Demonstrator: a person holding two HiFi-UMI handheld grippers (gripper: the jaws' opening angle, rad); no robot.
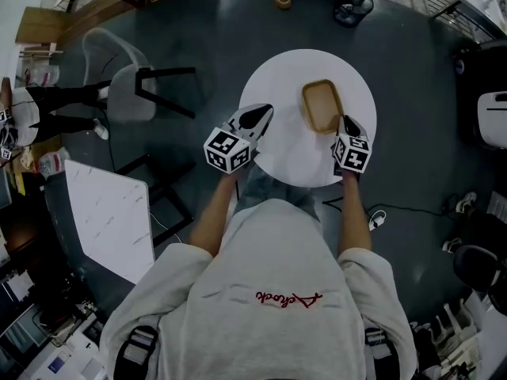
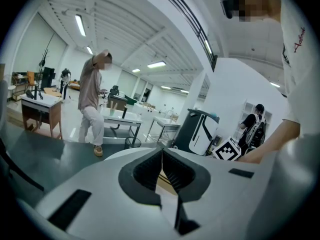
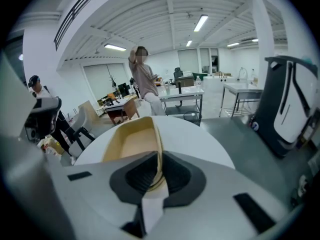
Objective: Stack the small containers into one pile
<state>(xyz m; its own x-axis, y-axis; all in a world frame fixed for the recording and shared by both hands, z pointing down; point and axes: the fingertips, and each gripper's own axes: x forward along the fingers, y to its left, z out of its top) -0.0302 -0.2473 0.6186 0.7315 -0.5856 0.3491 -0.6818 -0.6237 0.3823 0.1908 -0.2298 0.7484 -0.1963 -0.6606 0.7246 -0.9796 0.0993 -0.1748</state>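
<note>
The near end of the tan container (image 1: 320, 105) is covered by the right gripper (image 1: 347, 122), and whether it is a single tray or several nested together cannot be told. In the right gripper view the right gripper (image 3: 159, 171) is clenched on the container (image 3: 131, 143), its jaws pinching the thin side wall at the near corner. The left gripper (image 1: 257, 117) grasps nothing: in its own view the left gripper (image 2: 161, 166) has its jaws pressed together, with only a tan sliver showing through the notch below them. In the head view the person's own shoulders and head hide the near rim of the round white table (image 1: 277, 85).

The container lies flat on the table's right half, its long side running away from the person, short of the far edge. The table's left half is bare, with the left gripper over it, well apart from the container. Dark floor (image 1: 396, 46) rings the table; a chair (image 1: 131, 93) and a white panel (image 1: 107, 216) stand off to the left, and a person (image 2: 92, 104) stands beyond the far side
</note>
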